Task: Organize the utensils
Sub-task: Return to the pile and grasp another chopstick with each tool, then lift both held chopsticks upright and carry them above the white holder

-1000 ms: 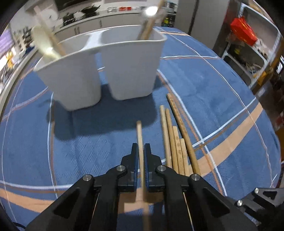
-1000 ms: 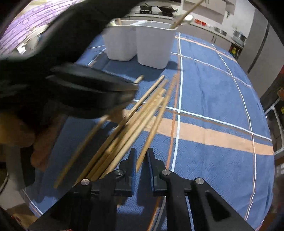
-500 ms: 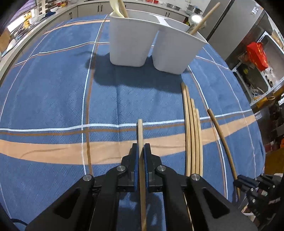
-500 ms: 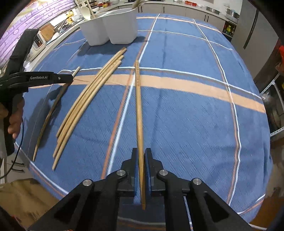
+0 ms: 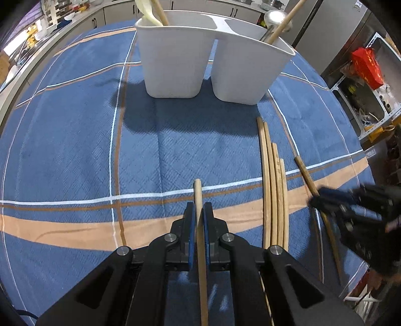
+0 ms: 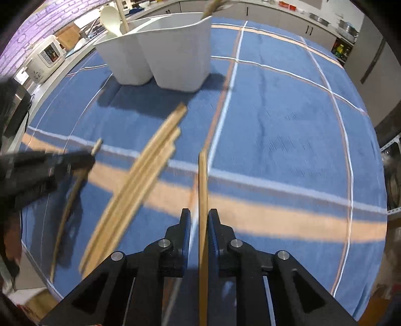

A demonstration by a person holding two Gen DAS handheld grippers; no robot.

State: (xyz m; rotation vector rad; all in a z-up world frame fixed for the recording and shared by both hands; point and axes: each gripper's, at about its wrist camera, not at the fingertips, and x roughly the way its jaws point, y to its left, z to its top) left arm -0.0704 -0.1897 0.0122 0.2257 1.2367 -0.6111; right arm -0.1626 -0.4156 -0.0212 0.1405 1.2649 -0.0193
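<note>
Both claws have swung back toward the holder since half a sec ago: from the left wrist cam the white bins now sit closer and more square-on, and the right claw has come in along the dark chopstick at the right, w/ heavy blur in its own view, so it's moving fast.

Left claw [image 5: 198, 213] is narrow, pads clamped on one pale chopstick [image 5: 197, 193]. Stick runs straight down the finger axis, tip poking a bit past the pads, pointed at the utensil holder [image 5: 213, 57]. Prob held lengthwise like that so it can be tipped up and dropped end-first into a bin.

Right claw [image 6: 199, 220] is also narrow, around a second chopstick [image 6: 202, 175] on the same lengthwise line. A sliver of gap shows on the left pad side, so grip may be light; can't tell for sure through the blur.

Outward: loose bundle of four pale chopsticks [image 5: 273, 190] lies on the blue plaid cloth [image 5: 75, 140] over the worktop, between the two claws, ends roughly aligned. Holder stands upright at the far side, well apart from both tips. Its left bin holds a pale spoon [image 5: 147, 17]; its right bin has a metal ladle [image 5: 274, 18] w/ a wood handle leaning out.

Pose: both claws low, near level, aimed forward at the bins. Judging by that, each needs a lift and a tilt before release.
</note>
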